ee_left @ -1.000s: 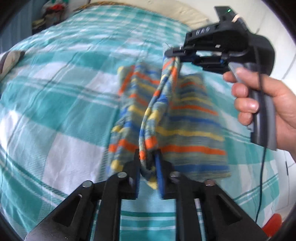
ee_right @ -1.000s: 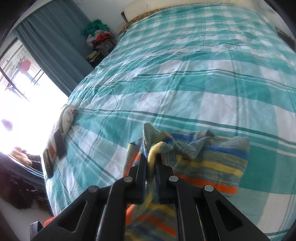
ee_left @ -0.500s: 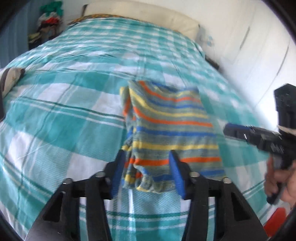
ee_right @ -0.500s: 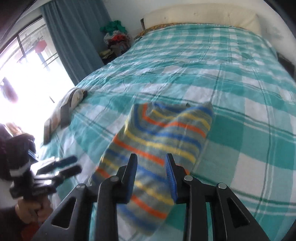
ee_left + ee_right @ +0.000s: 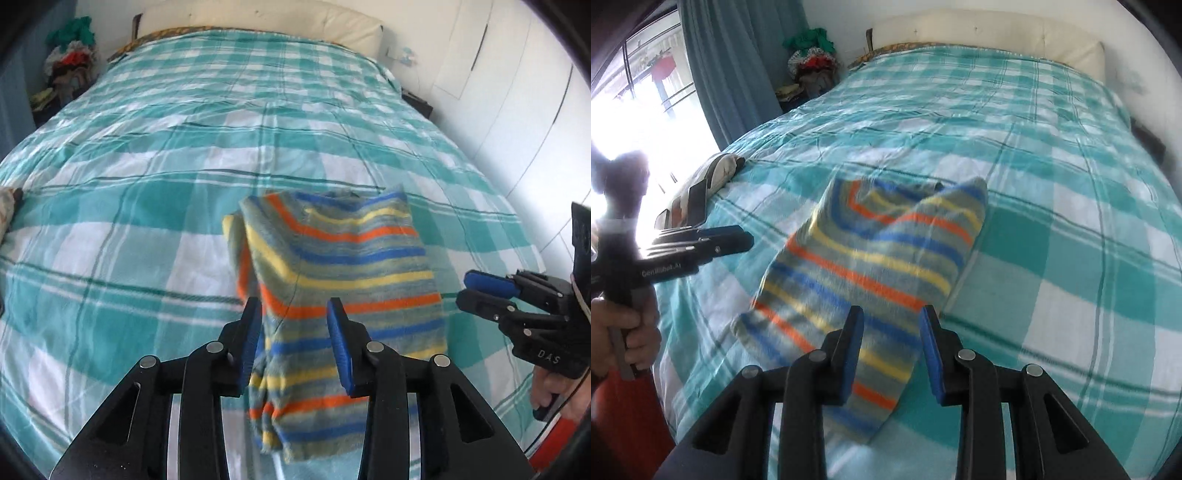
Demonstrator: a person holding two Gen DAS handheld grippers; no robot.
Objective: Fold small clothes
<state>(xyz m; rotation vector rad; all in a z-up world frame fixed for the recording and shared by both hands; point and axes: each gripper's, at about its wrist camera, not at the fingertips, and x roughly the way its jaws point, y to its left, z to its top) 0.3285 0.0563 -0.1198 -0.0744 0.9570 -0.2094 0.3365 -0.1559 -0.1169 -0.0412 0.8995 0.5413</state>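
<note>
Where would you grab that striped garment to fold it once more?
Probably the near short edge of the striped garment, coming from above: it lies flat and long on the bed, so that end could be lifted onto the far end.

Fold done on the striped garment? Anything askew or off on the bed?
Slightly uneven: the striped garment lies folded on the bedspread, but a lower layer sticks out along its left edge, so the edges don't line up. Both grippers are open and off it. Nothing spilled or damaged.
</note>
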